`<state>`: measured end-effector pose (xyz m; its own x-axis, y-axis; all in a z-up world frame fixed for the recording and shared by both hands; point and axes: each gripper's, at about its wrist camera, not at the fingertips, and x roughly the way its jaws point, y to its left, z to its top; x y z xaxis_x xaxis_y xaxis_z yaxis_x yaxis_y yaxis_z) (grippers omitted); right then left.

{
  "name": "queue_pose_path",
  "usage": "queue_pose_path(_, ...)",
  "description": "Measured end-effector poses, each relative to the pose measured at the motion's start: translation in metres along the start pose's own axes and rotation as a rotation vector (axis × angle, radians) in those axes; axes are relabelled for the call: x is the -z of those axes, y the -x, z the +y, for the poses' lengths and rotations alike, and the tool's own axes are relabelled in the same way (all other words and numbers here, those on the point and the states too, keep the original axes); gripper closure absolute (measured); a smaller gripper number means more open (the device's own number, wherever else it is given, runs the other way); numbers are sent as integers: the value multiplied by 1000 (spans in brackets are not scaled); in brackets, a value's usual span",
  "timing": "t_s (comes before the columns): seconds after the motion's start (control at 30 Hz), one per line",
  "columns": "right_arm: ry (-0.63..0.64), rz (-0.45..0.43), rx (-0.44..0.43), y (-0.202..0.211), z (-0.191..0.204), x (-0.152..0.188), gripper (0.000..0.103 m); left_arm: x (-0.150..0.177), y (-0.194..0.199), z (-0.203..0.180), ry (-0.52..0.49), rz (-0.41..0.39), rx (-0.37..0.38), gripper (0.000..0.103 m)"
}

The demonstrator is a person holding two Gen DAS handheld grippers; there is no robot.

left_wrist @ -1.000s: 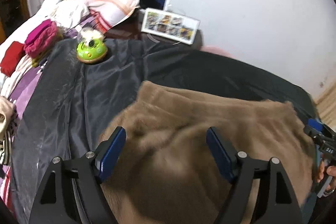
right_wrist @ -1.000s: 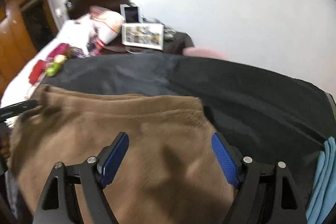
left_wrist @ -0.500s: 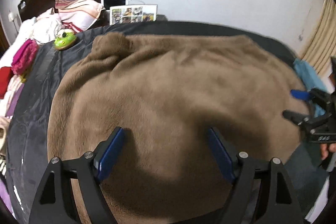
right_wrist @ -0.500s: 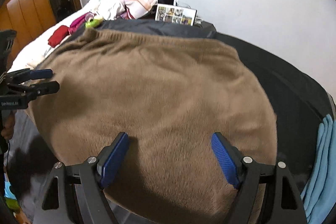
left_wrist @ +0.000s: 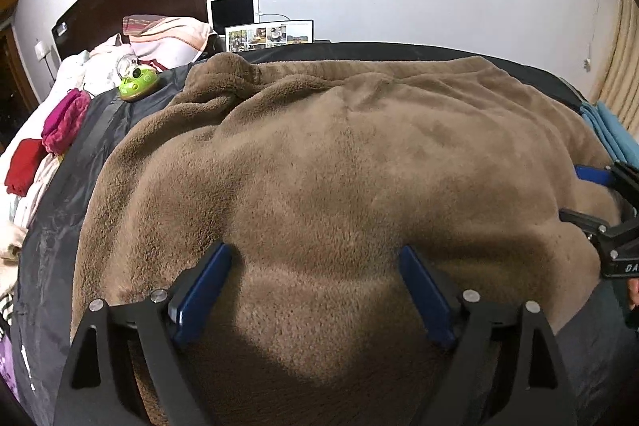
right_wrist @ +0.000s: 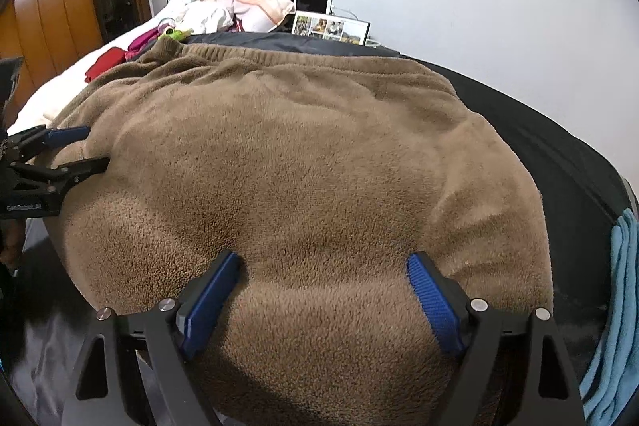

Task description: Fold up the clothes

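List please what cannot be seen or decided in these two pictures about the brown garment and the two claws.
- Brown fleece garment: its near edge, in both views, hidden under the claws.
- Left claw: wide apart; contact with the fleece cannot be decided.
- Right claw: same doubt.
- Blue cloth: cut off by the right edge.
- Photo frame: pictures too small.

Dim indoor light (heavy fisheye edges)

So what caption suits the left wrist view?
Open left gripper over a brown fleece garment spread on a dark sheet.
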<state>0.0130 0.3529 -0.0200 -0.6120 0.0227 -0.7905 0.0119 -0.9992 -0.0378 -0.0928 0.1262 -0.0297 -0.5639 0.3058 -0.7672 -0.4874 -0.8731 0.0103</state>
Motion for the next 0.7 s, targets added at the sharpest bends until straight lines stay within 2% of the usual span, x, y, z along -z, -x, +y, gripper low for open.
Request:
queue_pose_path(0.2, -51, -16, -27, 8, -6, -2, 15, 1, 1, -2, -6, -18, -23, 13)
queue_pose_path(0.37, -160, -72, -43, 46, -18, 5, 15, -2, 17, -3, 37, -7, -37, 12)
queue_pose_path(0.43, -231, -104, -56, 66, -34, 13, 15, -3, 26, -4, 45, -27, -13, 12)
queue_pose_path(0.57, -424, -108, -98, 86, -70, 37, 15, -4, 41, -12, 32, -72, 36, 12)
queue_pose_path(0.7, -560, -95, -66, 94, -91, 65, 15, -5, 40, -19, 6, -77, 44, 12)
